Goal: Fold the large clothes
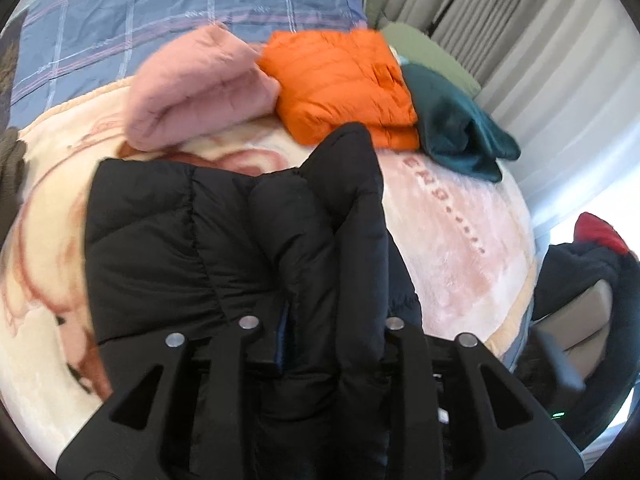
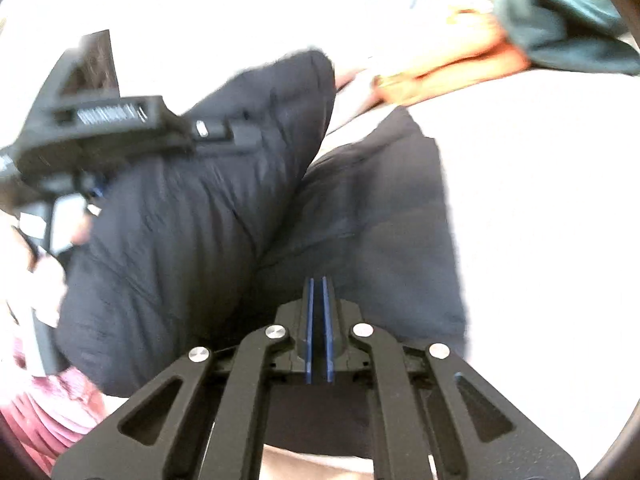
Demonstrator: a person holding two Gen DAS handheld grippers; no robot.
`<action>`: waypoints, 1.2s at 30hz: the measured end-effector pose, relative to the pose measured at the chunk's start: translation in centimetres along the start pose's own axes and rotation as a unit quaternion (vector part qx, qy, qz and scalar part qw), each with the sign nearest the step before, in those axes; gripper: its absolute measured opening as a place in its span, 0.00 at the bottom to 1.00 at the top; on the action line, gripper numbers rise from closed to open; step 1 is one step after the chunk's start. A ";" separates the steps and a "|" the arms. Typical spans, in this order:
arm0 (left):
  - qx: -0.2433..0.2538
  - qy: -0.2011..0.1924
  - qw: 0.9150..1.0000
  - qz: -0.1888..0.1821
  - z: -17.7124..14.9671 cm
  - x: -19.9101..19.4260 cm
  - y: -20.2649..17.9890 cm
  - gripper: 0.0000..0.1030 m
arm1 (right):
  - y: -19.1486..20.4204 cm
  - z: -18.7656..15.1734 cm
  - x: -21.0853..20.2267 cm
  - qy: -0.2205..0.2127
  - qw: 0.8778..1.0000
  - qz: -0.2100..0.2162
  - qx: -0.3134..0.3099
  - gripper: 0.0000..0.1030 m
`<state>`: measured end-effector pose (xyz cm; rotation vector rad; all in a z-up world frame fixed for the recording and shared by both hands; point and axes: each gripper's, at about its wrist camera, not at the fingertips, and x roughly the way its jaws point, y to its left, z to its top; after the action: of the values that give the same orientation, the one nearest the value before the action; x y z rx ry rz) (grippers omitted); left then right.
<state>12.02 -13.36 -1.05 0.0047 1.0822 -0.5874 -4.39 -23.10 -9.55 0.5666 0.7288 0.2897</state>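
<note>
Here, the black puffy quilted jacket [image 1: 224, 236] lies on the pale pink plush blanket [image 1: 452, 236] of the bed, a fold pinched in the left gripper [image 1: 320, 344] fingers, while the right gripper [image 2: 318, 332], fingers together and empty, could let slippery padding spring open.

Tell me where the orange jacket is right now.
In the left wrist view the orange jacket lies folded at the far side of the bed, between the pink garment on its left and the dark green garment on its right.
</note>
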 end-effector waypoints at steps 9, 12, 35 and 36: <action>0.065 0.029 0.993 -0.094 0.1 6.0 -4.0 0.61 | -1.0 -2.7 -3.0 -0.026 0.999 0.014 0.045 0.28; 0.062 0.026 0.990 -0.127 0.2 6.0 -3.6 0.64 | 0.2 -3.1 -5.8 -0.040 0.998 0.040 0.026 0.36; 0.079 -0.136 0.979 -0.127 -0.2 -2.7 2.0 0.49 | -1.0 -7.7 -7.5 0.012 0.998 -0.034 0.046 0.23; 0.077 -0.132 0.981 -0.123 -0.4 -2.6 2.8 0.49 | -1.1 -8.0 -7.4 0.014 0.998 -0.035 0.048 0.25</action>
<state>12.11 -9.74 0.13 -0.0715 0.7819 -0.8697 -15.16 -24.14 -11.00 0.6266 0.7909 0.1981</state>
